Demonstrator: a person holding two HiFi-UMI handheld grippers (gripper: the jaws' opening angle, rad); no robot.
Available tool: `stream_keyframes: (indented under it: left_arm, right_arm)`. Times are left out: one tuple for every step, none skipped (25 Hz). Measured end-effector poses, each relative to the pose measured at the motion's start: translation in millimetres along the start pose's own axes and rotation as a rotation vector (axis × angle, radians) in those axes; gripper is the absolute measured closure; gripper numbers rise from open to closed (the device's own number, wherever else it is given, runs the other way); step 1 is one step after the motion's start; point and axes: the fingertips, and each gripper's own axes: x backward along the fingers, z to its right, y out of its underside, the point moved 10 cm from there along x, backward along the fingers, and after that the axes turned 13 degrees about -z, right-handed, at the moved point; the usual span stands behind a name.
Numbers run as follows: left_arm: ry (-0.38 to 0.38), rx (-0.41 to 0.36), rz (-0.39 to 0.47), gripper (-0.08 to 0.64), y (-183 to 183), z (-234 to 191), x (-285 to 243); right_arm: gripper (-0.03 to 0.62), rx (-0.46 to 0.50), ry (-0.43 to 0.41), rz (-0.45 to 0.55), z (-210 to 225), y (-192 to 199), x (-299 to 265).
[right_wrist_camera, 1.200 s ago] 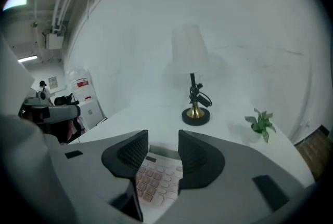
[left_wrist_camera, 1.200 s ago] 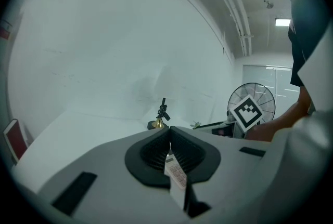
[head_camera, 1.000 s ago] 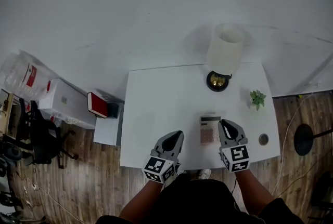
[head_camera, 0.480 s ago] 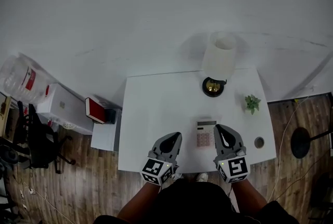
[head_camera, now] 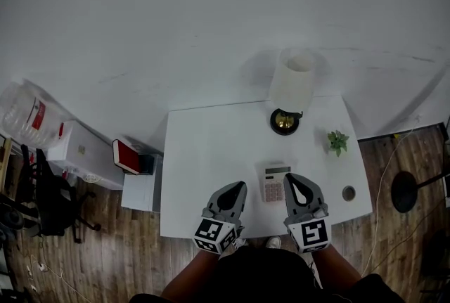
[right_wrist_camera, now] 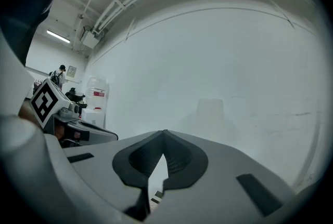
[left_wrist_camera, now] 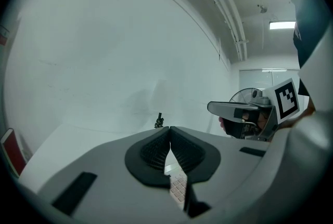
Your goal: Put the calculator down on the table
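The pinkish calculator lies flat on the white table, near its front edge. My right gripper hovers just right of it, shut and empty, not touching it. My left gripper hangs to the calculator's left, also shut with nothing in it. In the left gripper view the jaws meet at the tips, and the calculator's keys show in the gap below them. In the right gripper view the jaws are closed, with only wall ahead.
A white-shaded lamp stands at the table's back, a small potted plant to the right, and a small round object at the front right. Left of the table are a red book, a water bottle and a black chair.
The right gripper has risen and drawn back from the calculator, which stays flat on the table. The left gripper has lifted slightly.
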Motion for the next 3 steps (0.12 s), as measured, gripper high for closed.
stream_keyframes:
  left_arm:
    - [0.007, 0.000, -0.006, 0.540, -0.3, 0.9, 0.0]
    - [0.012, -0.002, -0.010, 0.540, -0.3, 1.5, -0.1]
    - [0.016, -0.003, -0.014, 0.540, -0.2, 2.0, -0.3]
  right_arm:
    - [0.575, 0.004, -0.001, -0.001, -1.6, -0.2, 0.5]
    - [0.575, 0.004, -0.003, -0.001, -2.9, -0.2, 0.9]
    - [0.575, 0.004, -0.005, -0.002, -4.2, -0.3, 1.3]
